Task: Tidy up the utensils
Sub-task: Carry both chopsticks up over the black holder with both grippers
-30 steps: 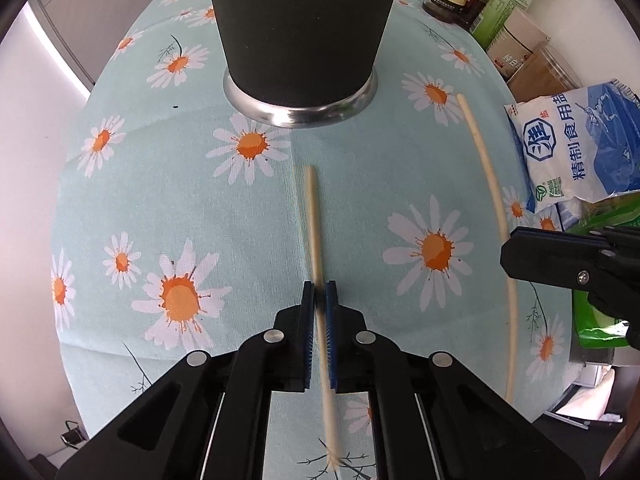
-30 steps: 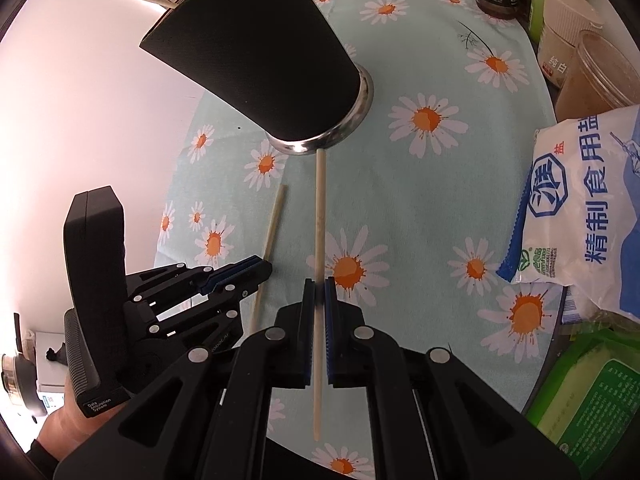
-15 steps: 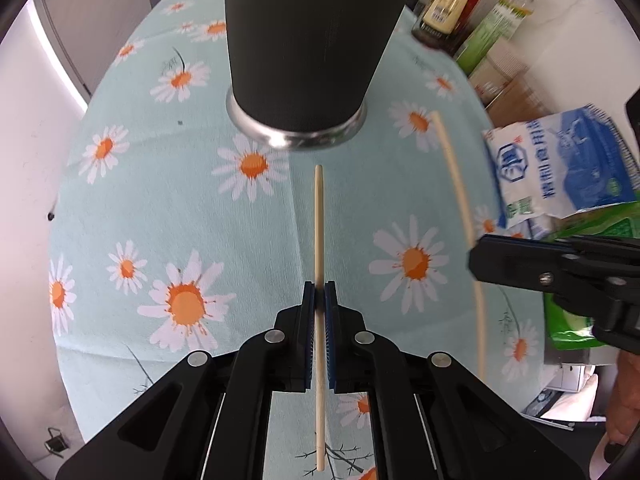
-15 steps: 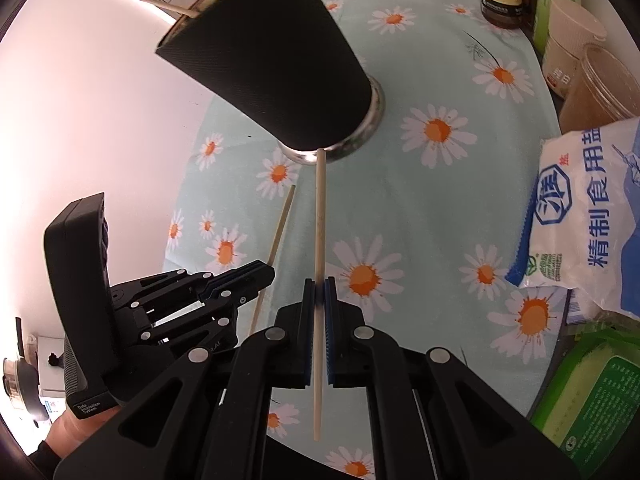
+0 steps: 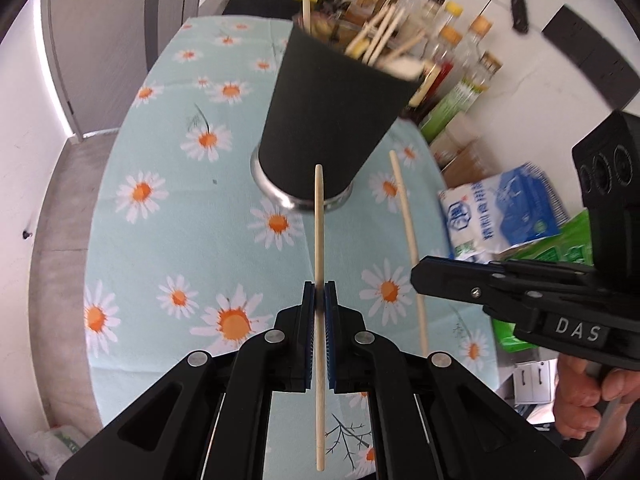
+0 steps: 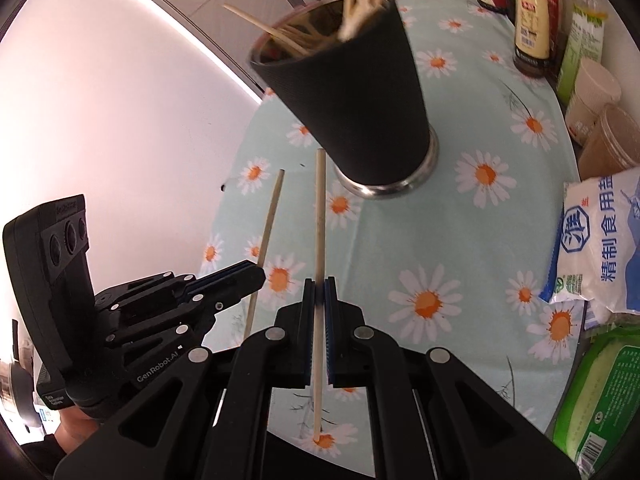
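A tall black cup (image 5: pixel 334 120) (image 6: pixel 352 96) with a steel base stands on the daisy tablecloth (image 5: pixel 168 216), and several wooden chopsticks stick out of its mouth. My left gripper (image 5: pixel 319 300) is shut on one wooden chopstick (image 5: pixel 319 240), lifted above the cloth with its tip in front of the cup's base. My right gripper (image 6: pixel 319 292) is shut on a second chopstick (image 6: pixel 319 220), also lifted, tip near the cup's lower side. Each gripper shows in the other's view: the right gripper (image 5: pixel 424 276) with its chopstick (image 5: pixel 408 232), the left gripper (image 6: pixel 256 276) with its chopstick (image 6: pixel 266 236).
A white and blue salt bag (image 5: pixel 500 208) (image 6: pixel 600 240) and a green packet (image 6: pixel 600 384) lie at the table's right edge. Sauce bottles (image 5: pixel 452 64) and tubs (image 6: pixel 596 92) line the far right side. A hand (image 5: pixel 588 396) holds the right gripper's handle.
Both grippers have lifted their chopsticks off the tablecloth and risen, so the cup's mouth and the chopsticks in it have come into view. The views have tilted up.
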